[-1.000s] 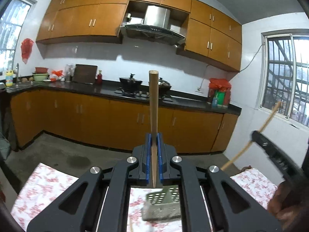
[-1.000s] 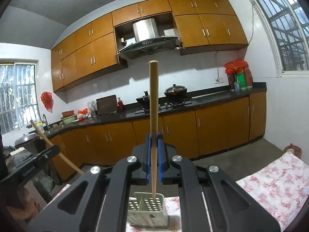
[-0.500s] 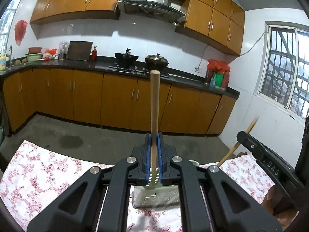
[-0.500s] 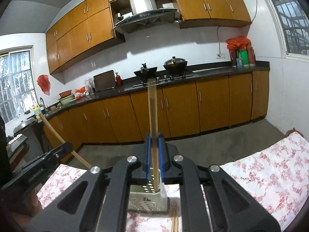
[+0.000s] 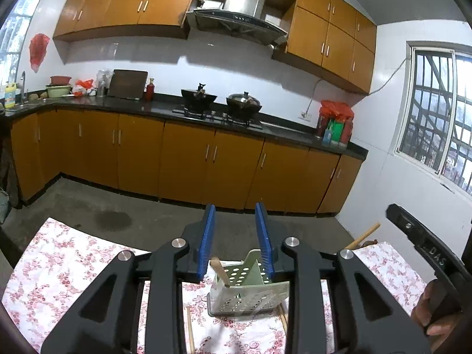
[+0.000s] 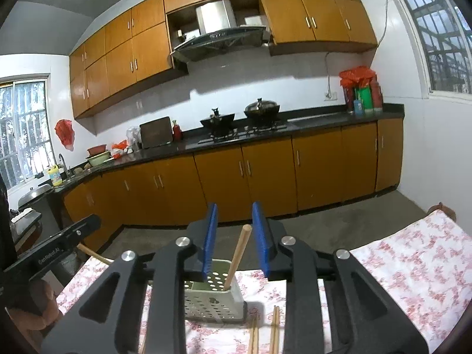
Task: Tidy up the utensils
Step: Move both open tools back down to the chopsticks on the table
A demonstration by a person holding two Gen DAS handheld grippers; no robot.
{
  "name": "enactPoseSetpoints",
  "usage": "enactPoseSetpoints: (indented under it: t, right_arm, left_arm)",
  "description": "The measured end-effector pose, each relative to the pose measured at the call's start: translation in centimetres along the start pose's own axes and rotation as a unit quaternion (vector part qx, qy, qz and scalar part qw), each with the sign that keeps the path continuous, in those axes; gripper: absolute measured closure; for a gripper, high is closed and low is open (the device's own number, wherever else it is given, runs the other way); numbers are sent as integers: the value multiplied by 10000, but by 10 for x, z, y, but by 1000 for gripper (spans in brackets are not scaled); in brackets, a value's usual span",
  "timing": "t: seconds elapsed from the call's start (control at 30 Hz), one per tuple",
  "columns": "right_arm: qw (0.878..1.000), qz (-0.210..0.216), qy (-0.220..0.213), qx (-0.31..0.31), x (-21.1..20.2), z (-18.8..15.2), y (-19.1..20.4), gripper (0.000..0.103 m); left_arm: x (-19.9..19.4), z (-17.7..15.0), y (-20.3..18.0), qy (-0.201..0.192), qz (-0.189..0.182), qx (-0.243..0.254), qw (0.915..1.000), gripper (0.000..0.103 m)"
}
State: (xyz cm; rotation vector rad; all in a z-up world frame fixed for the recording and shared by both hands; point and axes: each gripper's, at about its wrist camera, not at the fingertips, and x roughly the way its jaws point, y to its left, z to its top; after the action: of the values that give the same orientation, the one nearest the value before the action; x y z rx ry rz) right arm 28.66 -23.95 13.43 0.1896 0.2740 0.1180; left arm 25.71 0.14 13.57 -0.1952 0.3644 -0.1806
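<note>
Wooden chopstick leaning in perforated pale-green holder, others lying beside

You see a pale green perforated basket on a white tablecloth printed with red flowers, and light tan wooden chopsticks. Your grippers' frames are black with blue pads. On the far side, orange-brown cabinets run under a black countertop, with a red bag on the left wall.

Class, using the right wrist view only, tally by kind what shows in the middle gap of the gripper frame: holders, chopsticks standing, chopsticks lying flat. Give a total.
Utensil holder: 1
Chopstick standing in the holder: 1
Chopsticks lying flat: 2
Total: 4
</note>
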Motion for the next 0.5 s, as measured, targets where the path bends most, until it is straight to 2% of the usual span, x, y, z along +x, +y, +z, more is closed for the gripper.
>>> enactPoseSetpoints:
  t: [0.17, 0.27, 0.37, 0.47, 0.5]
  right_arm:
    - [9997, -233, 85, 39, -25, -9, -15, 72]
    - [9983, -439, 383, 97, -30, -32, -33, 71]
    - [9925, -625, 1021, 268, -21, -72, -55, 71]
    - [9839, -608, 1628, 420, -7, -108, -67, 71]
    - [9792, -535, 1904, 450, -2, -127, -69, 75]
  left_arm:
    - [-25, -4, 13, -56, 186, -57, 9998, 73]
    - [-35, -17, 26, 89, 380, -127, 9992, 73]
    - [-41, -41, 42, 322, 711, -153, 9968, 73]
    - [-36, -69, 60, 709, 914, -246, 9930, 73]
    - [-34, -79, 66, 836, 944, -294, 9916, 73]
